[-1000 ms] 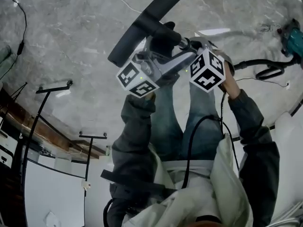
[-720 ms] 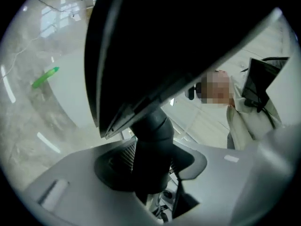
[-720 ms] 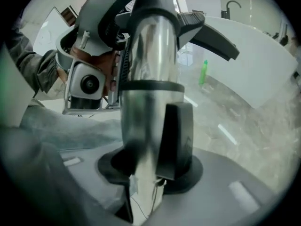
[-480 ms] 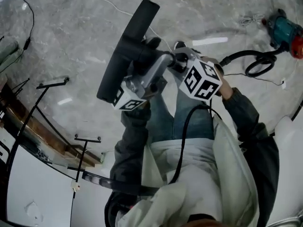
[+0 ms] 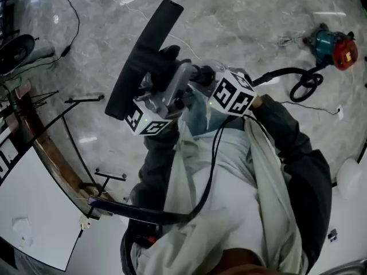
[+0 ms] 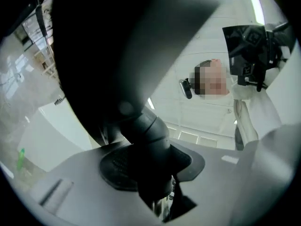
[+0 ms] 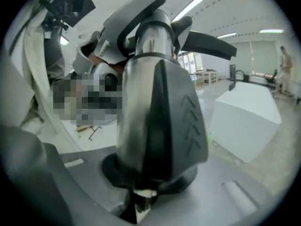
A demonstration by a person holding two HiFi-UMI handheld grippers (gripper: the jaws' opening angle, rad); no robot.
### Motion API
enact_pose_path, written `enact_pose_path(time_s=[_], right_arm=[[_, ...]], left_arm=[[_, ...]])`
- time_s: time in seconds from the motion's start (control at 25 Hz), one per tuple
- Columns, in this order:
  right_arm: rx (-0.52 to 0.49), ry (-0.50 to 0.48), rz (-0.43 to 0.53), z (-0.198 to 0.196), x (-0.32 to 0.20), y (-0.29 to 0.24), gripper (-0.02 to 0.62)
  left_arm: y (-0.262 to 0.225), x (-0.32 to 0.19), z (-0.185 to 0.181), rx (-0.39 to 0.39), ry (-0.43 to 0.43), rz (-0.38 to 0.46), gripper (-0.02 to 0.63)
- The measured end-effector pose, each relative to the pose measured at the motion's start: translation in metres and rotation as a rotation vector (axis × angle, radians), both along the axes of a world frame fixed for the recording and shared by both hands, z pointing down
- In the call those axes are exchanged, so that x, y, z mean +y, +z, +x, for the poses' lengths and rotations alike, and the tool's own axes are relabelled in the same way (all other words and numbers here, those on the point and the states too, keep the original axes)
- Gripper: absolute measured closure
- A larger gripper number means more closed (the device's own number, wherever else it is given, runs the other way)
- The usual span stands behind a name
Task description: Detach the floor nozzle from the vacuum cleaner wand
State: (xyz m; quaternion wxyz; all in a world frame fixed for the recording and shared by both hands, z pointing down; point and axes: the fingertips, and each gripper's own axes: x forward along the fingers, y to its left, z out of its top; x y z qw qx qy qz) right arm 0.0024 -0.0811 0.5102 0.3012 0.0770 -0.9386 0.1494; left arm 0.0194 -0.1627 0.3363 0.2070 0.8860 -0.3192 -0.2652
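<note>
The black floor nozzle [image 5: 142, 59] is lifted off the floor in front of the person, its long bar slanting up to the right. My left gripper [image 5: 162, 80] is shut on the nozzle's black swivel neck [image 6: 149, 140], which fills the gap between the pads; its jaws have just been closing. The silver wand end [image 5: 182, 83] runs from the neck toward my right gripper [image 5: 200, 76]. That gripper [image 7: 143, 175] is shut on the wand's silver tube with its black arrow-marked collar [image 7: 162, 112], its jaws also just closing. In the left gripper view my left gripper [image 6: 157, 175] sits under the neck.
A teal and red vacuum body [image 5: 331, 40] lies on the marble floor at upper right, with a black hose [image 5: 295, 79] curling toward the person. Thin black stands [image 5: 80, 105] and a white board [image 5: 34, 211] are at the left. A white block [image 7: 247, 119] stands nearby.
Both grippers have risen toward the camera with the nozzle and wand between them. The nozzle bar has swung from lying across to slanting more upright, and sits further left.
</note>
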Motion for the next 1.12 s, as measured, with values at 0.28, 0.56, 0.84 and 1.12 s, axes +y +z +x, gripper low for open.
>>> enact_pose_path(time_s=[0.28, 0.56, 0.84, 1.12], right_arm=[[0.135, 0.296, 0.269, -0.003, -0.003, -0.066, 0.524], [-0.287, -0.326, -0.143, -0.025, 0.105, -0.151, 0.526], [-0.182, -0.216, -0.105, -0.029, 0.1, -0.151, 0.529], [0.093, 0.336, 0.265, -0.016, 0.042, -0.118, 0.531]], left_arm=[[-0.08, 0.031, -0.012, -0.006, 0.062, 0.126, 0.471], [-0.15, 0.101, 0.01, 0.123, 0.467, 0.309, 0.474], [-0.159, 0.101, -0.005, 0.162, 0.41, 0.251, 0.48], [-0.135, 0.08, -0.005, -0.02, 0.239, 0.151, 0.503]])
